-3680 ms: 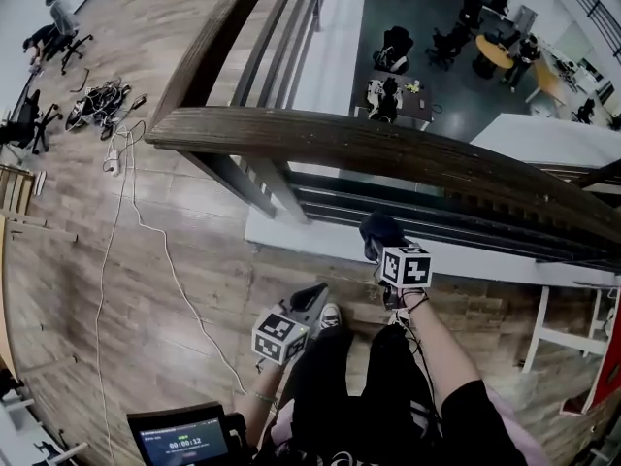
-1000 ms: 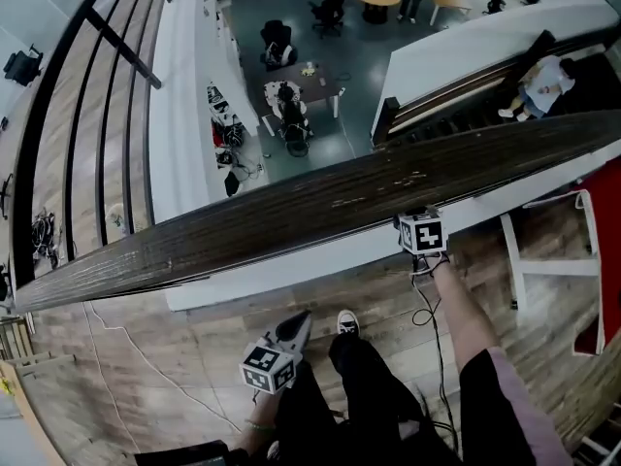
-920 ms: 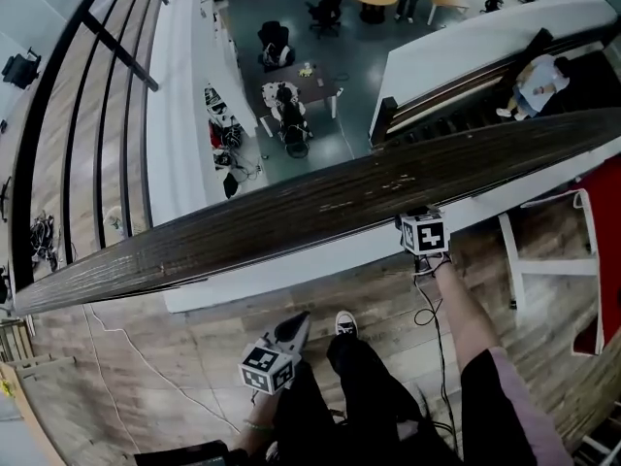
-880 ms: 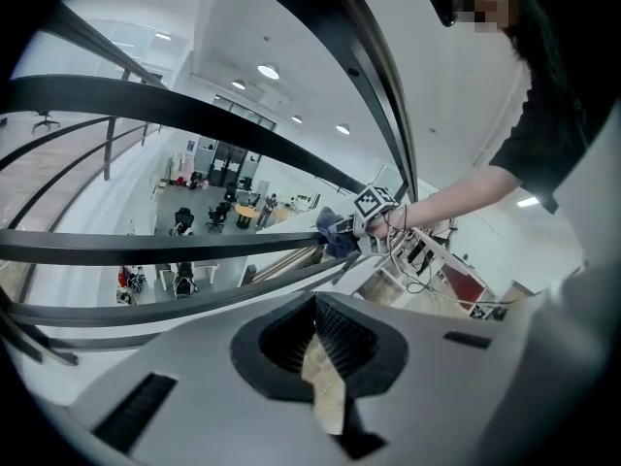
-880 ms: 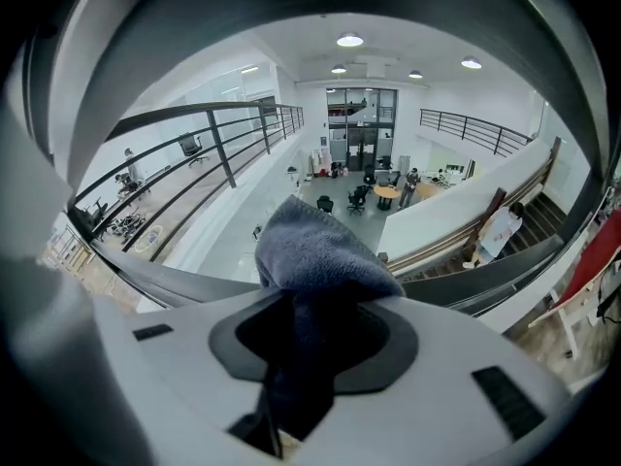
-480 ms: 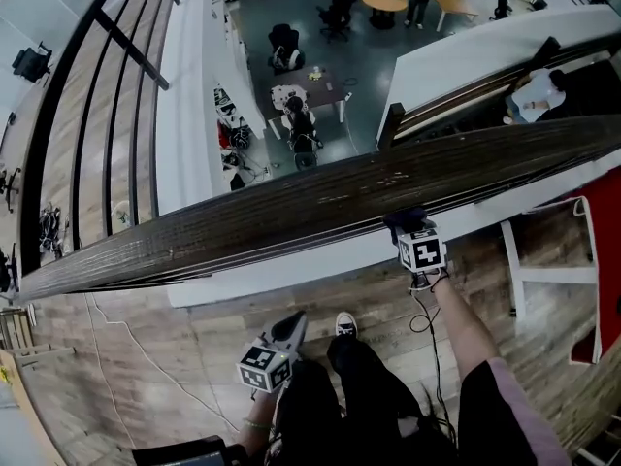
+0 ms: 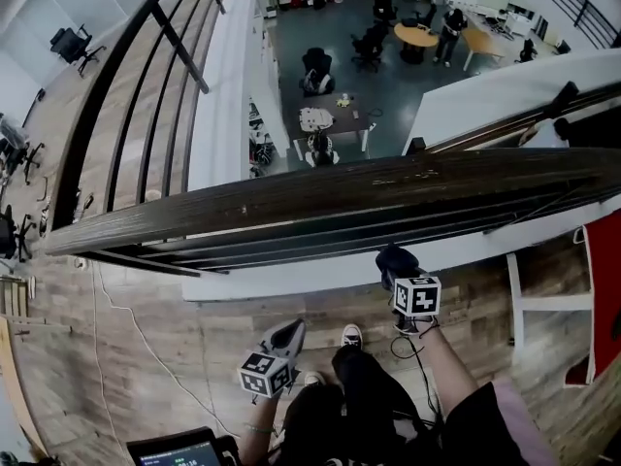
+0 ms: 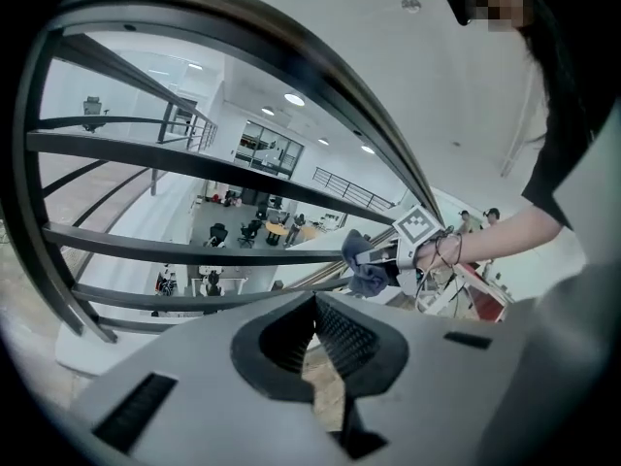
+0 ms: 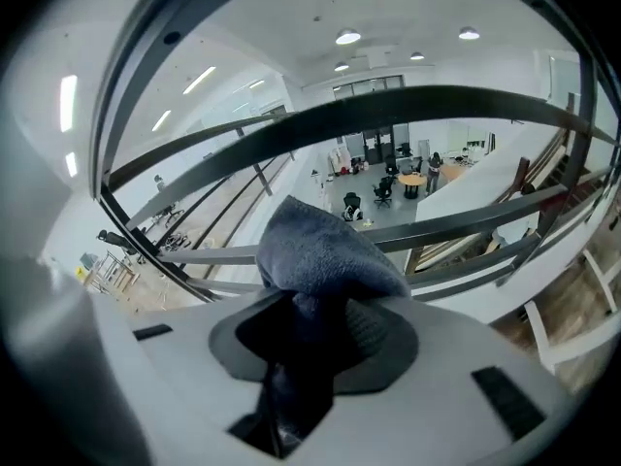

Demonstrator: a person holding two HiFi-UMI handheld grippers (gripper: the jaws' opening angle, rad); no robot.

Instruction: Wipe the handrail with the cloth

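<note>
The dark wooden handrail (image 7: 320,197) crosses the head view from left to right. My right gripper (image 7: 396,263) hangs just below its near edge, in front of the white ledge, shut on a dark blue-grey cloth (image 7: 393,258). In the right gripper view the cloth (image 9: 320,250) bulges out between the jaws and covers the tips of the right gripper (image 9: 325,304). My left gripper (image 7: 284,340) is held low by my legs, away from the rail, with its jaws together and nothing in them. The left gripper view shows the left gripper (image 8: 315,300), the cloth (image 8: 365,278) and the rail (image 8: 243,17) arching overhead.
Dark metal railing bars (image 7: 291,246) run under the handrail. Beyond it lies an open drop to a lower floor with desks and chairs (image 7: 330,115). A white cable (image 7: 126,309) trails over the wood floor, a tablet (image 7: 175,449) sits bottom left, and a white frame (image 7: 543,304) stands at right.
The right gripper with the cloth has come off the handrail's near edge and dropped a little below it. The head view has tilted up. The left gripper has stayed low.
</note>
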